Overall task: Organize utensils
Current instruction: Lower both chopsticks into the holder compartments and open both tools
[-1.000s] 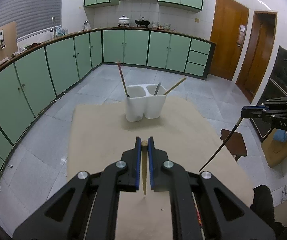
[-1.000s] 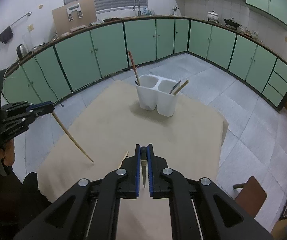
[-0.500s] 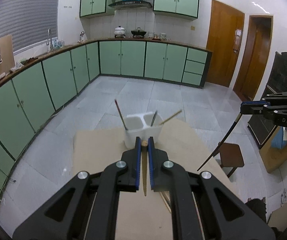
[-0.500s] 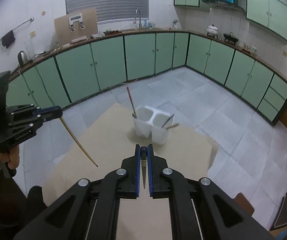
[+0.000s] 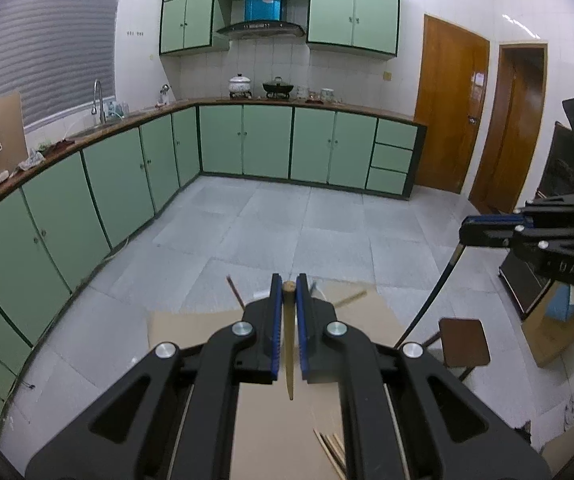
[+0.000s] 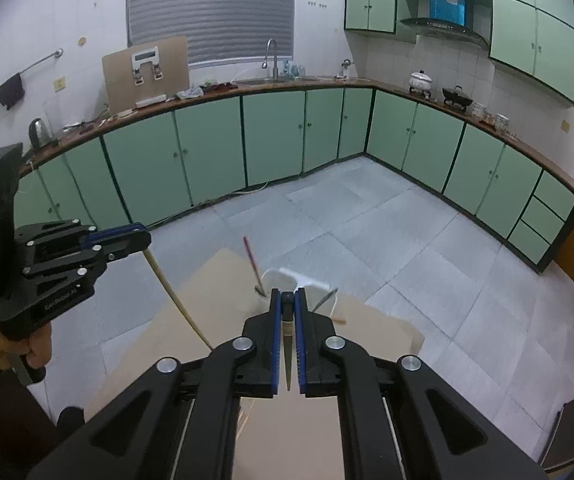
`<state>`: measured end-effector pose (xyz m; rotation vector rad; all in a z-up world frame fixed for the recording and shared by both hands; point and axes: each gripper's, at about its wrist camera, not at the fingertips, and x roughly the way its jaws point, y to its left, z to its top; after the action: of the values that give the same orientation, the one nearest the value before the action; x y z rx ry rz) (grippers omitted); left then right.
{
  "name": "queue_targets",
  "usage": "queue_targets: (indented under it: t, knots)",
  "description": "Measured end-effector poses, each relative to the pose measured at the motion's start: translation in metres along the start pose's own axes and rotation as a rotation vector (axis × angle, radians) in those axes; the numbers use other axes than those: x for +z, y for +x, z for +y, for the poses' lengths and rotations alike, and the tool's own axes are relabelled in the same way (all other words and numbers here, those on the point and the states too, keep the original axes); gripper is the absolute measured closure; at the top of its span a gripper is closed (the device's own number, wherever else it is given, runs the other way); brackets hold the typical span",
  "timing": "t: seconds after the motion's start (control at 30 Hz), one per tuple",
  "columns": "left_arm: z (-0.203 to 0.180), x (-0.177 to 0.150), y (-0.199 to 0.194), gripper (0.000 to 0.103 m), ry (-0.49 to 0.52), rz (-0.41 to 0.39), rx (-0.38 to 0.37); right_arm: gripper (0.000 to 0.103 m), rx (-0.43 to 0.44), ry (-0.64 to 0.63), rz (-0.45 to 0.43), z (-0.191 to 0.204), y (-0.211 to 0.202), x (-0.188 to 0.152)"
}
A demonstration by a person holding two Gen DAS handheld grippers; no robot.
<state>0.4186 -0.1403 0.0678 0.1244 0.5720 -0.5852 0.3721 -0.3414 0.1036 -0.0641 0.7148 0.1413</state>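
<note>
My left gripper (image 5: 289,283) is shut on a pale wooden chopstick (image 5: 289,356) that hangs down between its blue pads. My right gripper (image 6: 288,296) is shut on a dark chopstick (image 6: 288,354). Each gripper shows in the other's view, high above the table: the right gripper (image 5: 475,231) with its dark chopstick (image 5: 427,304), the left gripper (image 6: 139,237) with its pale chopstick (image 6: 175,296). The white two-compartment holder (image 6: 287,275) stands on the table beyond the fingers. It holds a reddish chopstick (image 6: 251,264) and a metal utensil (image 6: 324,301). In the left wrist view the holder is almost hidden behind the fingers.
The tan-covered table (image 6: 207,300) lies well below both grippers. Several loose chopsticks (image 5: 333,452) lie on it near its front. A brown stool (image 5: 463,340) stands to the table's right. Green cabinets line the walls. A person's hand (image 6: 37,354) grips the left handle.
Both grippers have risen with their chopsticks. The table and holder have sunk in both views, and the holder now sits partly behind the fingers.
</note>
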Motion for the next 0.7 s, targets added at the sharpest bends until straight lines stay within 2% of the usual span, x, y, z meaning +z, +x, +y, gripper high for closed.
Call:
queue_targets:
  t: [0.43, 0.57, 0.7]
  knots:
    - [0.023, 0.058, 0.08, 0.097, -0.042, -0.031, 0.045, 0.097, -0.016, 0.122, -0.036, -0.046, 0.074, 0.058]
    - [0.028, 0.061, 0.112, 0.097, -0.051, -0.02, 0.052, 0.097, -0.037, 0.147, -0.04, -0.059, 0.107, 0.065]
    - [0.036, 0.052, 0.142, 0.097, -0.067, -0.019, 0.059, 0.097, -0.047, 0.177, -0.026, -0.072, 0.141, 0.058]
